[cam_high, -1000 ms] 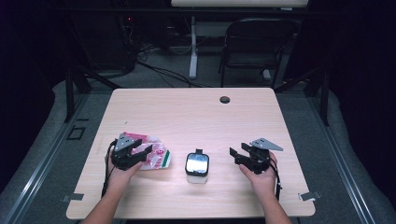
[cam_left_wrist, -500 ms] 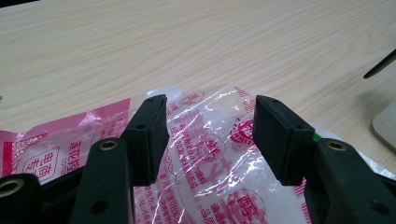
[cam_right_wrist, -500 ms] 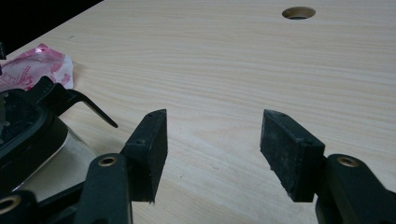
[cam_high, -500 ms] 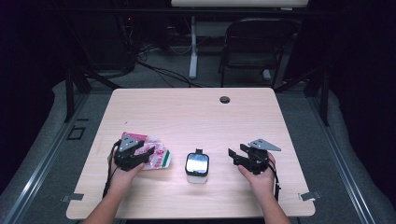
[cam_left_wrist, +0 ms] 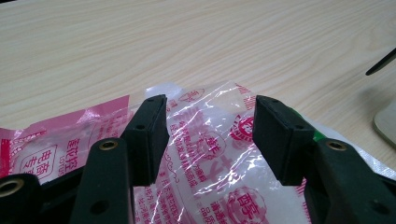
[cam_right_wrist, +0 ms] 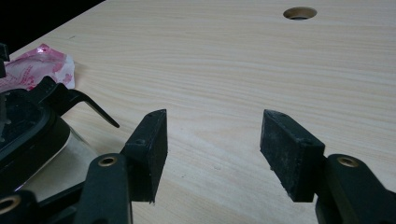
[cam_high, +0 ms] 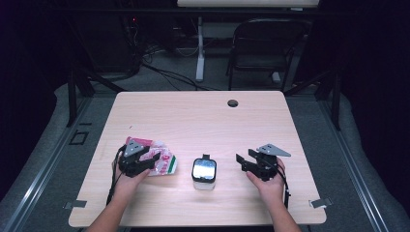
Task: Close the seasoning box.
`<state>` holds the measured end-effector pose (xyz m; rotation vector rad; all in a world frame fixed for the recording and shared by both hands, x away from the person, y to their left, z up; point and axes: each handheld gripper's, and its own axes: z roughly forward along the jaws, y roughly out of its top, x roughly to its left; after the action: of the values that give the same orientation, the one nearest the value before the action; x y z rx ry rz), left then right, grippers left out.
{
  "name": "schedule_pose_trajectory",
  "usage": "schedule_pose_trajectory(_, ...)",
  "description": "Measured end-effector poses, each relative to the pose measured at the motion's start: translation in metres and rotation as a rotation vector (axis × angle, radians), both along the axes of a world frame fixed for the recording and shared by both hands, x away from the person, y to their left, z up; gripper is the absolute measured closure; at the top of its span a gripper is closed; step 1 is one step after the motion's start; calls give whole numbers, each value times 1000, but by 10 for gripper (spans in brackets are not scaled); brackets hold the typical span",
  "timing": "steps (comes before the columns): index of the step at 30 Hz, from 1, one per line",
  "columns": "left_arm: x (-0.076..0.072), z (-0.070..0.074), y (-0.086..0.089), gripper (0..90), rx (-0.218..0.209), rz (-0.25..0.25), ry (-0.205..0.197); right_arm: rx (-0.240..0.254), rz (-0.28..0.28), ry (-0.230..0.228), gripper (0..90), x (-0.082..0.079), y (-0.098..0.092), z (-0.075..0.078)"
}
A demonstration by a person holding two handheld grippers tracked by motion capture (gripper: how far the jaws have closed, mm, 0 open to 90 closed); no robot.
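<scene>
A crinkled pink and clear plastic packet with printed writing lies flat at the table's front left. My left gripper hovers over it, jaws open. In the left gripper view the packet spreads under and between the two pads without either pressing on it, and the left gripper holds nothing. A small clear container with a black lid stands at the front middle. To its right my right gripper points leftward, open and empty. In the right gripper view the right gripper is over bare wood, with the container at the left edge.
The light wooden table has a round cable hole near its far edge, also in the right gripper view as the hole. A dark chair and cables lie beyond the table. Each hand rests near the front edge.
</scene>
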<state>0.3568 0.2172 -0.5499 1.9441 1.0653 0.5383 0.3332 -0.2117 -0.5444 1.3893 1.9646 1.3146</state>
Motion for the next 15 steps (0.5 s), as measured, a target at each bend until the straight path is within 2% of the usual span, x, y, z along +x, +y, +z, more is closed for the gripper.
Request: schedule_pose_trajectory(15, 1, -1, 0, 454, 0, -1, 3, 0, -5, -2, 411, 0, -1, 1)
